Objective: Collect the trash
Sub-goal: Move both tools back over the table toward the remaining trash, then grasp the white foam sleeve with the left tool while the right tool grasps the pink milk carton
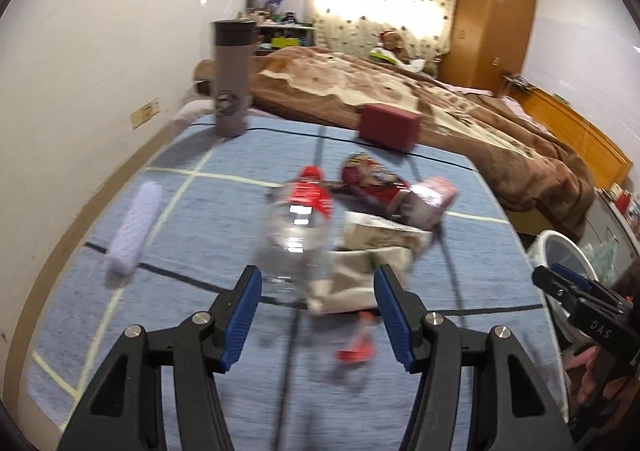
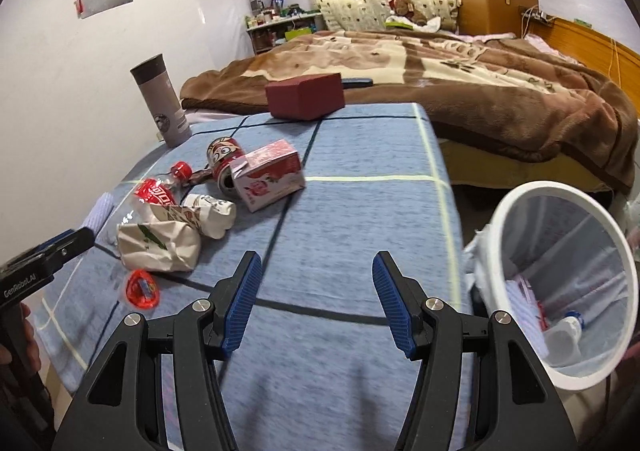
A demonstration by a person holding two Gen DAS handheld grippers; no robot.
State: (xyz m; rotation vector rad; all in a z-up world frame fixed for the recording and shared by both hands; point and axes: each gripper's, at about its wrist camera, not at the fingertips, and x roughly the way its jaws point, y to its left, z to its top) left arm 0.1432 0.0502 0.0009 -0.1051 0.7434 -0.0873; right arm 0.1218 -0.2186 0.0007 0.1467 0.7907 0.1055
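Trash lies on the blue cloth table: a clear plastic bottle with a red label and cap, a red can, a pink carton, crumpled paper bags and a small red wrapper. My left gripper is open just above the table, with the bottle and paper bag right ahead of its jaws. My right gripper is open and empty over bare cloth, to the right of the pile. A white bin with a liner stands off the table's right edge and holds some trash.
A grey tumbler and a dark red box stand at the table's far edge. A white rolled cloth lies at the left. A bed with a brown blanket is beyond the table. A wall runs along the left.
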